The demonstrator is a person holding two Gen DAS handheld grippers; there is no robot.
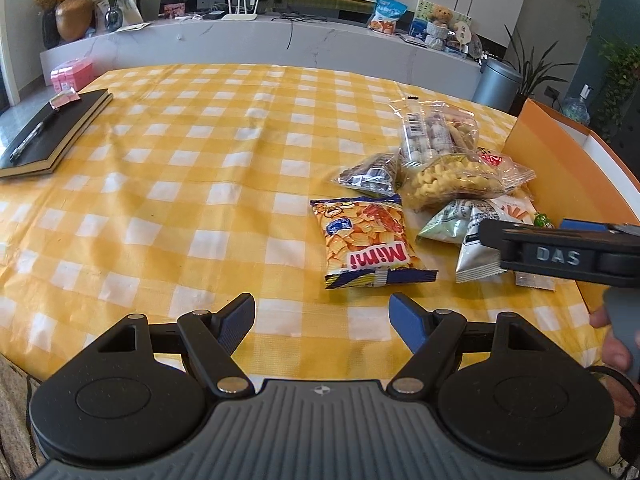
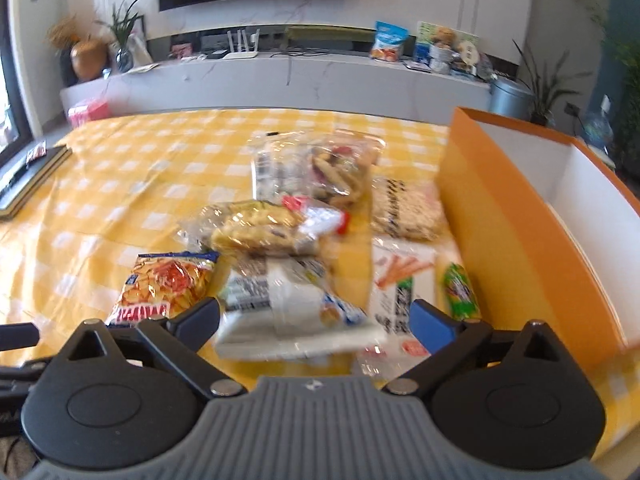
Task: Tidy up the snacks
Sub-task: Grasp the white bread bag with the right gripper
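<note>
Taking the orange box (image 2: 516,216) as the landmark, the scene runs left to right toward it. Far to its left lies a black notebook (image 1: 52,132) with a pen on top, well clear of the work. The left gripper (image 1: 322,320) hovers with its tongs spread and nothing between them, aimed just short of the Mimi chip bag (image 1: 366,240), which lies apart from the snack pile (image 1: 452,168), probably the easiest single pick. Nearer the box, the right gripper (image 2: 316,316) also has its tongs wide apart, above a white packet (image 2: 288,312) without pressing on it. The remaining snacks cluster just beside the box's near wall; a small green packet (image 2: 460,292) lies closest to it. The box stands open-topped and looks empty inside, likely the place the snacks are meant to go.

A yellow-and-white checked tablecloth (image 1: 180,184) covers the table. Beyond it runs a pale marble-look shelf (image 1: 280,40) with a router, plants and a soft toy.
</note>
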